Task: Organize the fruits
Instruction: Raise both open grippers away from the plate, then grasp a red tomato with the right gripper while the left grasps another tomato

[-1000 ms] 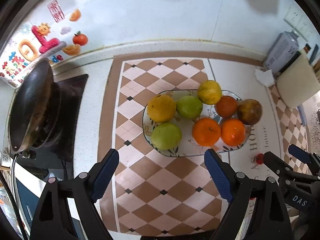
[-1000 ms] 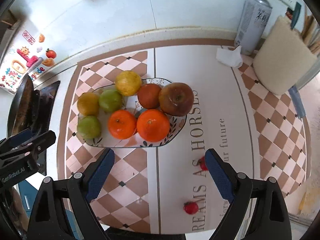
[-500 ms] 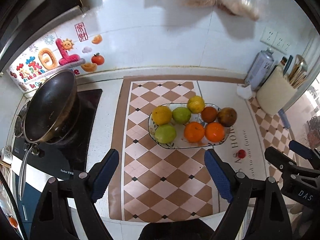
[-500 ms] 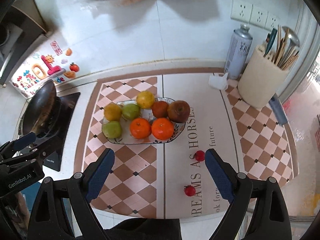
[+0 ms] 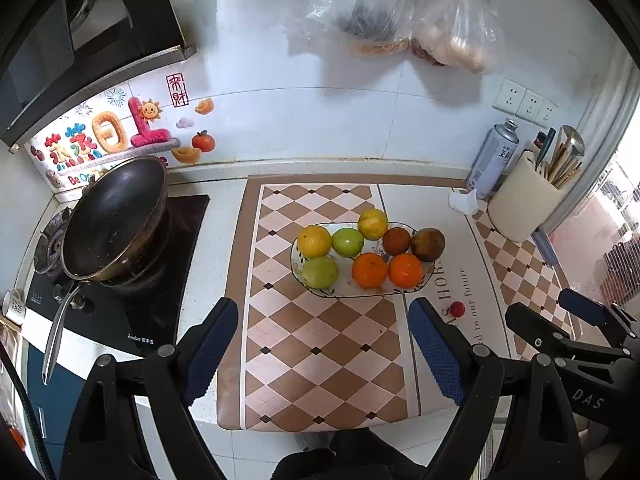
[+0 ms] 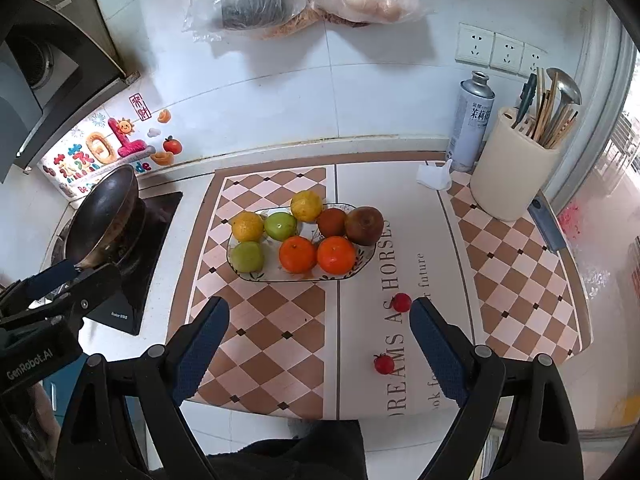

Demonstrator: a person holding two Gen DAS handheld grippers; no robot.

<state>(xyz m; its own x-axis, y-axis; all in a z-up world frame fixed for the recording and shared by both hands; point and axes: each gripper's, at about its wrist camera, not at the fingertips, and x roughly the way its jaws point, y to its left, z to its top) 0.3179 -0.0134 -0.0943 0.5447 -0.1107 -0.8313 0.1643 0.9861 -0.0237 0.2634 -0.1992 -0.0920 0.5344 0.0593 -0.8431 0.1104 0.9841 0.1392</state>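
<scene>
A patterned oval plate [image 5: 360, 294] [image 6: 296, 279] on the checkered mat holds two yellow fruits, two green ones, two oranges [image 5: 369, 270] [image 6: 297, 254], a dark red fruit and a brown apple [image 5: 428, 244] [image 6: 365, 225]. Two cherry tomatoes [image 6: 401, 302] [image 6: 384, 363] lie loose on the mat right of the plate; the left wrist view shows one cherry tomato [image 5: 457, 309]. My left gripper [image 5: 323, 308] hangs open and empty, high above the mat in front of the plate. My right gripper [image 6: 319, 306] is likewise open, empty and raised, beside the left one.
A dark wok [image 5: 116, 220] [image 6: 102, 216] sits on the stove at the left. At the back right stand a spray can [image 6: 472, 120], a cream utensil holder [image 6: 512, 176] and a crumpled tissue [image 6: 434, 176]. Plastic bags [image 5: 392, 8] hang on the wall.
Both grippers have risen and drawn back from the plate, which now looks smaller and farther off. The wall, bags and sockets have come into view. Both pairs of jaws stay wide.
</scene>
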